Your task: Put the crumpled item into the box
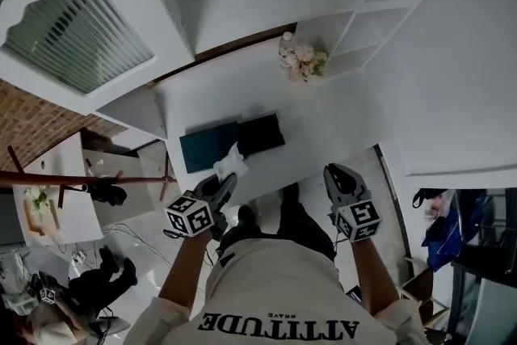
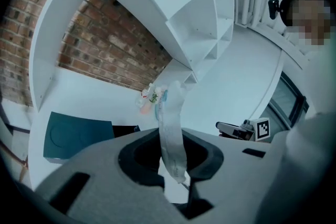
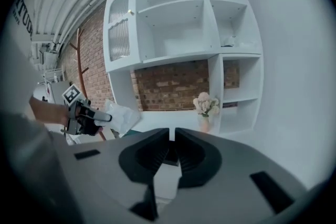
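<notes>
A crumpled white item (image 1: pixel 231 161) is pinched in my left gripper (image 1: pixel 220 190) just above the front edge of the white desk (image 1: pixel 323 121). In the left gripper view the item (image 2: pixel 171 126) stands up as a thin strip between the jaws of the left gripper (image 2: pixel 173 153). Just beyond it on the desk lie a flat dark teal box part (image 1: pixel 208 145) and a black box part (image 1: pixel 260 133), side by side. My right gripper (image 1: pixel 342 181) hovers at the desk's front right, shut and empty. The right gripper view shows its jaws (image 3: pixel 171 136) almost touching, and the left gripper (image 3: pixel 86 118) holding the item (image 3: pixel 122 116).
A small vase of pale flowers (image 1: pixel 300 59) stands at the back of the desk by the white shelf unit (image 1: pixel 363 20). A white cabinet with a ribbed glass door (image 1: pixel 77 28) is at the left. A person's legs (image 1: pixel 283 226) are below the desk edge.
</notes>
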